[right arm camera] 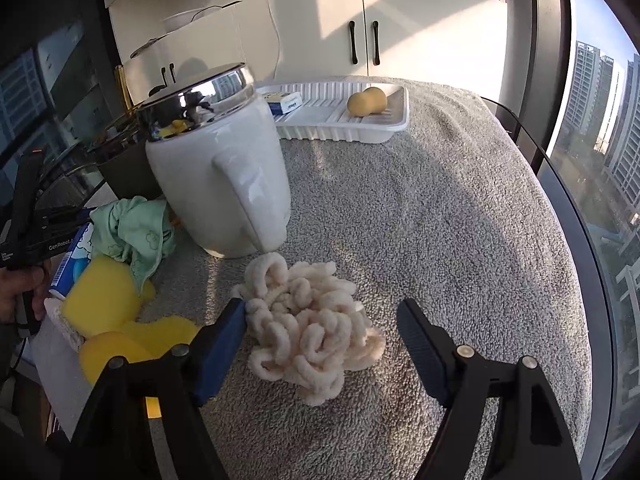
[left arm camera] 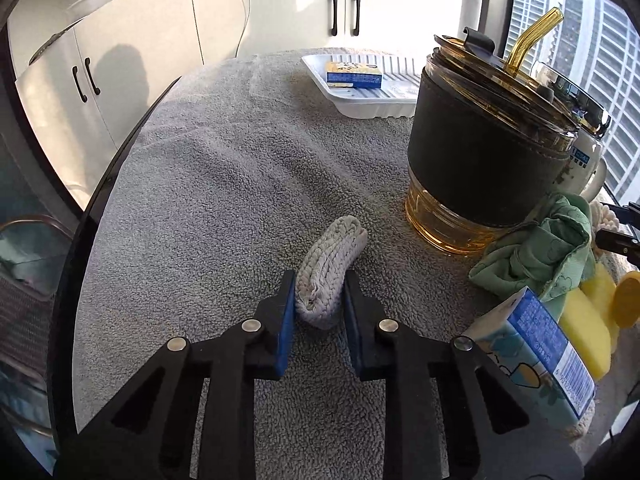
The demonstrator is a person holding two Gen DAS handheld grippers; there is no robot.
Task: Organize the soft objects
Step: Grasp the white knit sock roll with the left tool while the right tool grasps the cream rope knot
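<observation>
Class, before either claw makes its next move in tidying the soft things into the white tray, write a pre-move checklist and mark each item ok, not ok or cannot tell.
1. Left claw closed on the grey knitted cloth roll: ok, both blue pads press its sides.
2. Roll lifted off the grey towel: cannot tell.
3. Right claw open around the cream looped chenille bundle: ok, though the bundle sits nearer the left pad.
4. Room in the white ribbed plastic tray: ok, bare ribs show beside the yellow peanut-shaped sponge.
5. Path to the tray: not ok for the left claw, the amber tumbler with black sleeve stands close by.
</observation>
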